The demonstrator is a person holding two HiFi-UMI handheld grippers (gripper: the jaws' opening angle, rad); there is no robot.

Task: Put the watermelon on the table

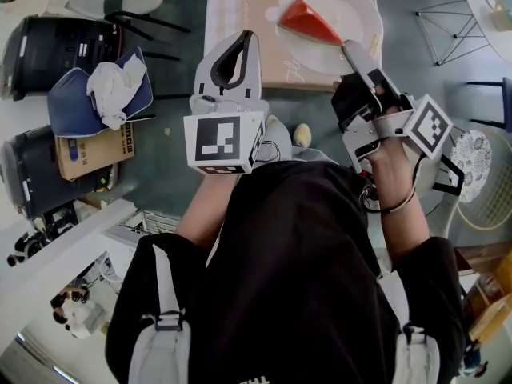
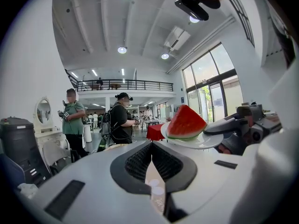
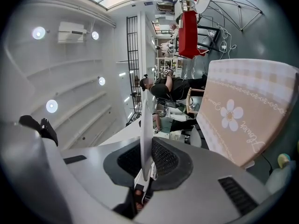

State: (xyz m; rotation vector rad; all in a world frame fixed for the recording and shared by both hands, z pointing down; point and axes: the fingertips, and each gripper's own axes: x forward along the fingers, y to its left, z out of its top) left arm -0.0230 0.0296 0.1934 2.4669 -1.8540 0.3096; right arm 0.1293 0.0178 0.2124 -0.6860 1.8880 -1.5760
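When we look down in the head view, we see the watermelon (image 1: 310,22) lying as a red slice on a white plate (image 1: 356,6), and the plate is over the table (image 1: 240,14) with its beige cloth (image 1: 232,54). The right gripper (image 1: 350,53) pinches the near rim of the plate. We think this is because the fruit is soft and wet, so it travels more safely on a dish than between hard jaws. The left gripper (image 1: 245,46) stands beside it, apart from the plate, and carries nothing.

In the left gripper view, the two jaws meet at their tips with nothing between them. To their right the watermelon sits with its green rind down on the plate, so it rests on its broad side and does not tip. The plate looks close to level.

In the right gripper view, the jaws are clamped on the plate rim, which shows as a thin white edge between the pads. The flowered cloth lies beyond it, apart from the plate. We judge that the plate is not yet set down. It should be lowered flat, since a grip at one edge lets the far side dip.
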